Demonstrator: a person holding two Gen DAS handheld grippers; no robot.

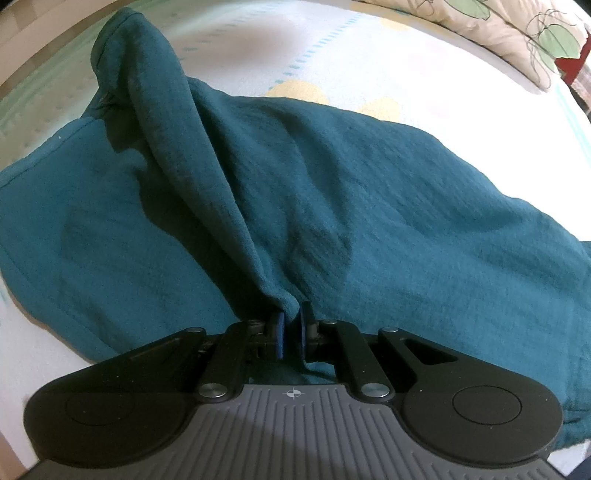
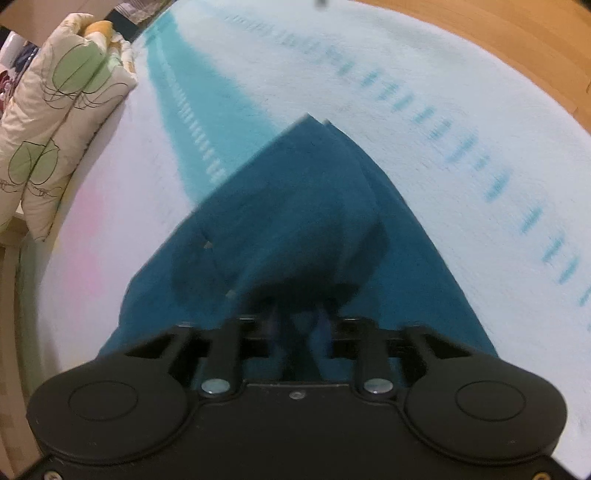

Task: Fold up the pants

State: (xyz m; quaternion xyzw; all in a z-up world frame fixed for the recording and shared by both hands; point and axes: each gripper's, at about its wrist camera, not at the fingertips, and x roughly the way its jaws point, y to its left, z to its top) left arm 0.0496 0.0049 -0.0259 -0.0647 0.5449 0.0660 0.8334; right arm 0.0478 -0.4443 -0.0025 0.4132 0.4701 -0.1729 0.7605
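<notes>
- Left wrist view: my left gripper (image 1: 291,325) has its jaws drawn narrow, and its blue pads (image 1: 281,332) pinch a gathered ridge of the teal knitted cotton pants (image 1: 369,206).
- From that pinch the cloth rises in a long raised fold that runs up and to the left, ending in a peaked corner near the top left of the picture.
- The rest of the pants lie spread flat on the bed, over a white sheet with pale turquoise stripes and soft yellow patches (image 1: 240,48), reaching both left and right of my jaws.
- At the top right, a cream quilt printed with green leaf outlines (image 1: 517,33) lies at the edge of the bed, well apart from the pants.
- Right wrist view: this picture is blurred; my right gripper (image 2: 299,325) has its jaws close together with teal cloth bunched between them, so I hold the pants here too.
- Ahead of those jaws the fabric narrows to a layered, pointed corner lying on the striped sheet.
- The quilt stands at the left border, and a brown wooden floor (image 2: 535,48) shows at the top right.
</notes>
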